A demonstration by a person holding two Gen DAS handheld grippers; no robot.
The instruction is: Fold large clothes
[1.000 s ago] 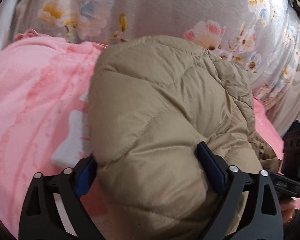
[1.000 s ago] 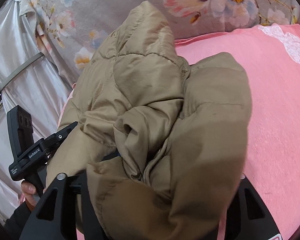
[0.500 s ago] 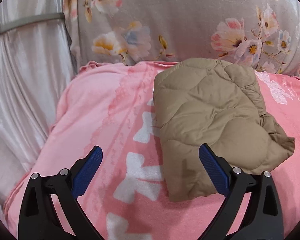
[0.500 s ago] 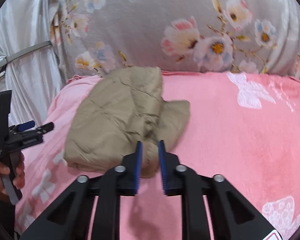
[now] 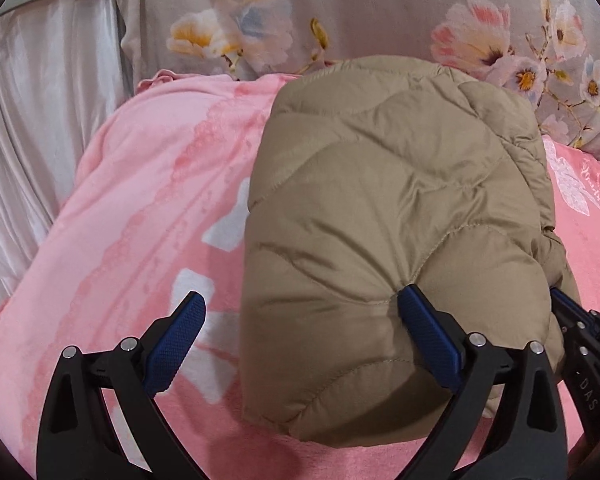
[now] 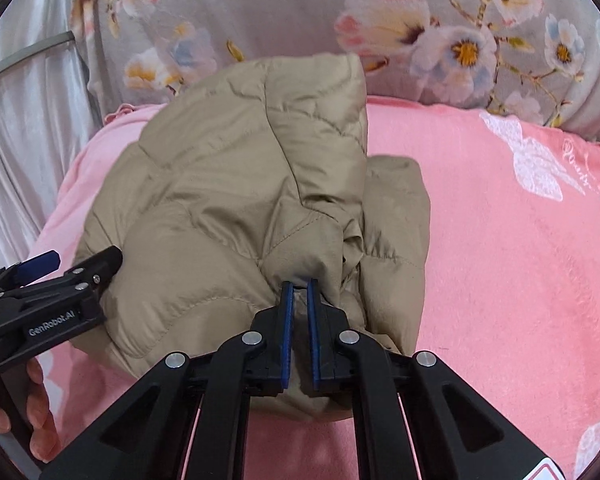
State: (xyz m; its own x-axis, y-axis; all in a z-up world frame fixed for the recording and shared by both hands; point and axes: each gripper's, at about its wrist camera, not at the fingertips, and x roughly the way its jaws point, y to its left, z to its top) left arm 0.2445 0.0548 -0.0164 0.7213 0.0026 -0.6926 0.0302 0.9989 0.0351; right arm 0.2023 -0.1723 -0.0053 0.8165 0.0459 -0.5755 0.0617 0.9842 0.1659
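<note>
A tan quilted jacket (image 5: 380, 208), folded into a puffy bundle, lies on the pink blanket (image 5: 148, 184). My left gripper (image 5: 300, 298) is open wide at the bundle's near left edge. Its right finger (image 5: 428, 336) dents the padding and its left finger (image 5: 172, 340) hangs over the blanket. In the right wrist view the jacket (image 6: 228, 184) fills the middle, and my right gripper (image 6: 299, 285) is closing its jaws on a fold of the near edge, which is pinched between the pads. The left gripper (image 6: 76, 260) shows at the left edge, held by a hand (image 6: 36, 428).
A grey floral pillow or cover (image 6: 284, 12) runs along the back. A silvery curtain (image 5: 40, 120) hangs at the left beyond the bed's edge. To the right of the jacket the pink blanket (image 6: 520, 264) stretches on, with white printed patterns.
Half a second ago both grippers were drawn back from the jacket. Both have since come in again: the left fingers now straddle its edge, the right has pinched a fold.
</note>
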